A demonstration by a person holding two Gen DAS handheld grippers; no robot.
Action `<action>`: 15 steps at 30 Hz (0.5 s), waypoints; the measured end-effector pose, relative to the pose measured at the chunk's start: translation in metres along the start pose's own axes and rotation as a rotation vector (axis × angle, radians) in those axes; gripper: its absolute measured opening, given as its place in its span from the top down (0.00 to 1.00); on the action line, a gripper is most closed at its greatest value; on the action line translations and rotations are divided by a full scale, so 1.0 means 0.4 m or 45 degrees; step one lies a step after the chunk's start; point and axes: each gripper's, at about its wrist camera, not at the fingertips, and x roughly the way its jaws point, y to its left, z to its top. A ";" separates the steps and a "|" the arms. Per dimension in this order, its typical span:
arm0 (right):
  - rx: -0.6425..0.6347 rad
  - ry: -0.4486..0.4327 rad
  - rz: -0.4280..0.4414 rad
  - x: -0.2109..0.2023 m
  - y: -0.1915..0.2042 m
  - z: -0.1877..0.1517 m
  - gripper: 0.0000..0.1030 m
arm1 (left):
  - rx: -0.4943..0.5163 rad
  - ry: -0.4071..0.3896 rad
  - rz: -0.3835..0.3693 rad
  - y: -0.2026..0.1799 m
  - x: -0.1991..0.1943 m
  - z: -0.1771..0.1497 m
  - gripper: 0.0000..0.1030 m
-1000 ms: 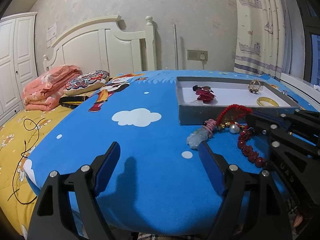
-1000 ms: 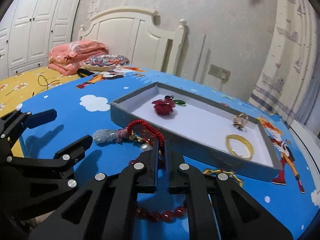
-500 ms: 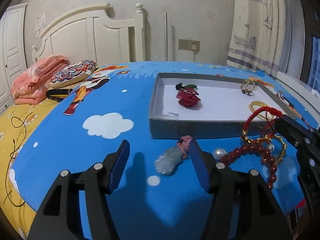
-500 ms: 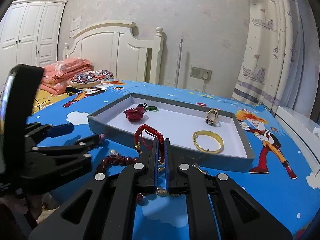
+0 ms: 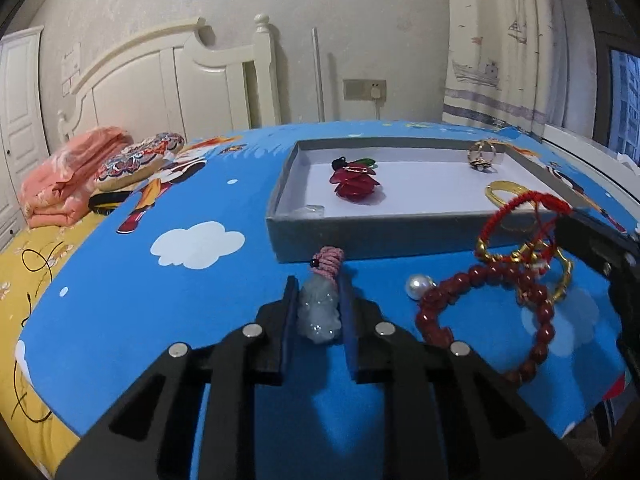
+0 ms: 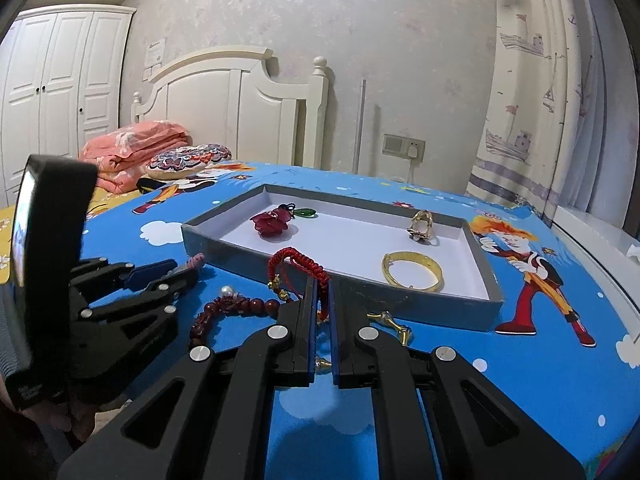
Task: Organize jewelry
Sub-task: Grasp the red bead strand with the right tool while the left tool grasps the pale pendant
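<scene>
Left tool (image 5: pixel 318 306) clamped on jade pendant (image 5: pixel 319 312) near tray (image 5: pixel 372 236) front edge. Right tool (image 6: pixel 322 308) pinching red cord bracelet (image 6: pixel 298 266) beside it.

Gray tray (image 5: pixel 372 236) wall ahead (bare cloth (image 5: pixel 168 300) leftward)

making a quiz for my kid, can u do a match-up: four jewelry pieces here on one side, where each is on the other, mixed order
Things:
1. jade pendant
2. red cord bracelet
3. gold bangle
4. dark red bead bracelet

Places:
A. lying inside the grey tray
B. between the left gripper fingers
C. on the blue cloth, ungripped
D. pinched by the right gripper

Pairs: 1-B, 2-D, 3-A, 4-C
</scene>
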 end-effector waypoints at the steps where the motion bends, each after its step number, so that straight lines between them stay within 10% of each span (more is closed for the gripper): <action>1: 0.002 -0.001 0.000 -0.003 0.001 0.000 0.95 | -0.006 -0.003 -0.008 0.000 -0.006 -0.003 0.81; 15: 0.006 -0.115 -0.052 -0.115 -0.008 0.029 0.95 | 0.038 -0.195 -0.028 -0.036 -0.163 0.003 0.81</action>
